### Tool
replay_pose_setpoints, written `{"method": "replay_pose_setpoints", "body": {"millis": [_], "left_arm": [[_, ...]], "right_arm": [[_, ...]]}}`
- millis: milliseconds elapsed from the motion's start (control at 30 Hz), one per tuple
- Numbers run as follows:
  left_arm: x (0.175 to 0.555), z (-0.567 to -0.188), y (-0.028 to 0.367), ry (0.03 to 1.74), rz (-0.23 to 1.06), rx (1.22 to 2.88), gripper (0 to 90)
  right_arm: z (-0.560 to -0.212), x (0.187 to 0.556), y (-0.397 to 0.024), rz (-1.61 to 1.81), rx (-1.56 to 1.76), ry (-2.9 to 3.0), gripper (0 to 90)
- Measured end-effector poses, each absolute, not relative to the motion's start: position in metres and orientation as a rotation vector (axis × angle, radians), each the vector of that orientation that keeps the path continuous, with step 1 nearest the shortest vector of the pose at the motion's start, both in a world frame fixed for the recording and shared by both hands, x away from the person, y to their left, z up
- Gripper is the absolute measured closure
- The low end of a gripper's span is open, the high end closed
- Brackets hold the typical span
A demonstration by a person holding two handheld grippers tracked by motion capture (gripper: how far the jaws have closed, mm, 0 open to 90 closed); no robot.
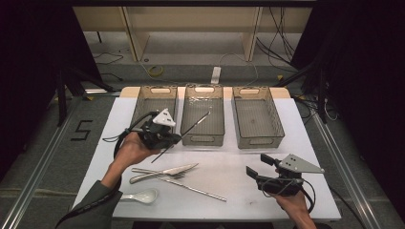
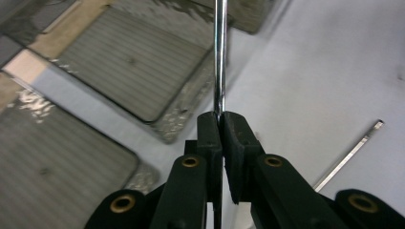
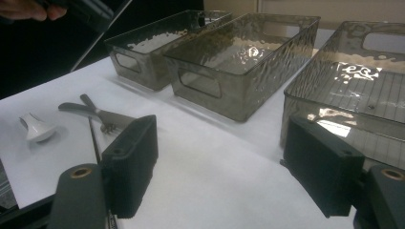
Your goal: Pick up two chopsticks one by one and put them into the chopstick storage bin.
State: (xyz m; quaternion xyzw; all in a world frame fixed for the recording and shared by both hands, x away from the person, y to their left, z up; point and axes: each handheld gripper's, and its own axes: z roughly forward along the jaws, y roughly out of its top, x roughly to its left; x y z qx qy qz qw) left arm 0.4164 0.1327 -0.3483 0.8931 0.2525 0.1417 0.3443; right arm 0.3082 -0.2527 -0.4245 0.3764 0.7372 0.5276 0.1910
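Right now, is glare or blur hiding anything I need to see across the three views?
High view: dim surround, but the table is evenly lit. Left gripper view: the left gripper and its metal chopstick are sharp, the bins behind soft. Right gripper view: glare on the right bin; the right gripper blurs up close.

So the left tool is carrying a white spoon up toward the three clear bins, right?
Not quite: the left tool is shut on a thin metal chopstick, not a spoon. The high view shows the white spoon lying on the table near the knife and fork. The rest holds: it is up by the three clear bins.
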Motion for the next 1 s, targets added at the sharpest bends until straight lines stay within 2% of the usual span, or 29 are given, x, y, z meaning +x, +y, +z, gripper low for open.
{"method": "replay_pose_setpoints", "body": {"millis": [433,1000], "left_arm": [[0.459,-0.331,0.160,0.830,0.449,2.207,85.2],[0.508,-0.332,0.189,1.008,0.543,2.125,85.2]], "right_arm": [[-0.425,0.308,-0.253,1.484,1.056,2.070,28.4],[-0.424,0.307,-0.252,1.504,1.048,2.064,28.4]]}}
